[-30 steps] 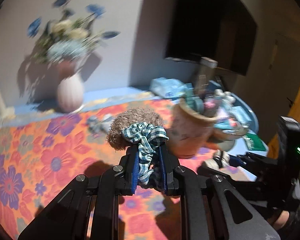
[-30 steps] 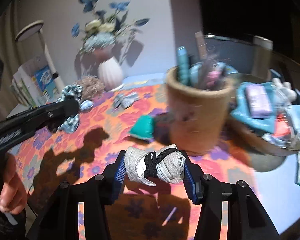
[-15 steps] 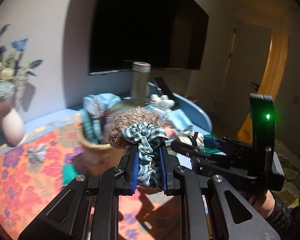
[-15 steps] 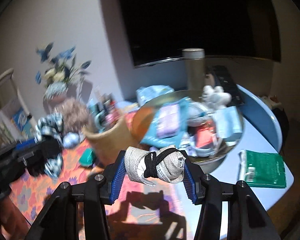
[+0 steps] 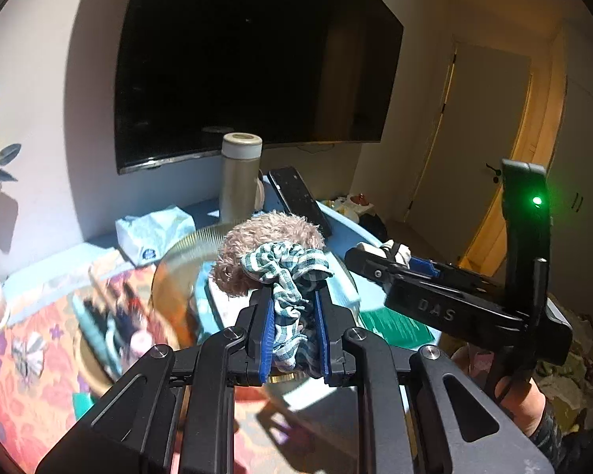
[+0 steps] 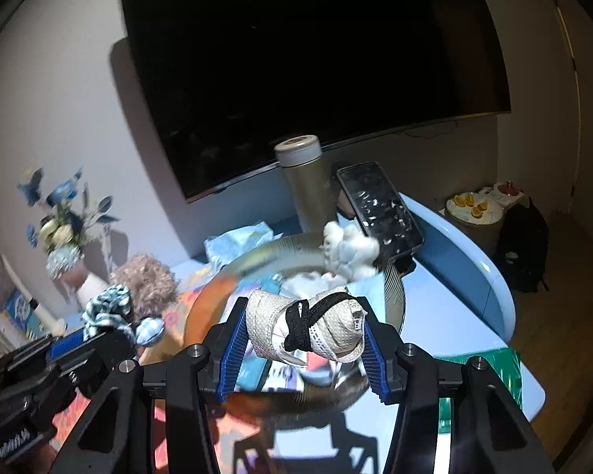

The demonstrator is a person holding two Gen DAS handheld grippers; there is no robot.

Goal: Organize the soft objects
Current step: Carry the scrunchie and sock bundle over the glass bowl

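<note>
My left gripper [image 5: 294, 331] is shut on a green-and-white checked scrunchie [image 5: 286, 272], with a fluffy brown scrunchie [image 5: 265, 245] bunched at the top of the same grip. My right gripper [image 6: 302, 339] is shut on a rolled cream lace band tied with a black elastic [image 6: 308, 328]. Both hang above a large round metal bowl [image 6: 393, 276] that holds several soft items, among them a white plush toy [image 6: 350, 251]. In the left wrist view the right gripper [image 5: 391, 254] is at the right with the cream roll. In the right wrist view the left gripper [image 6: 110, 330] is at the lower left.
A metal flask [image 5: 240, 177] and a dark phone [image 5: 298, 199] stand behind the bowl, under a wall-mounted TV [image 5: 249, 59]. A tissue pack [image 5: 154, 233] lies to the bowl's left. A pot of small items [image 5: 114, 328] sits on the floral cloth [image 5: 16, 387]. A green packet [image 5: 395, 326] lies at the right.
Both grippers swung right from the floral cloth and the pot to above the metal bowl, rising a little. Each kept its hold throughout.
</note>
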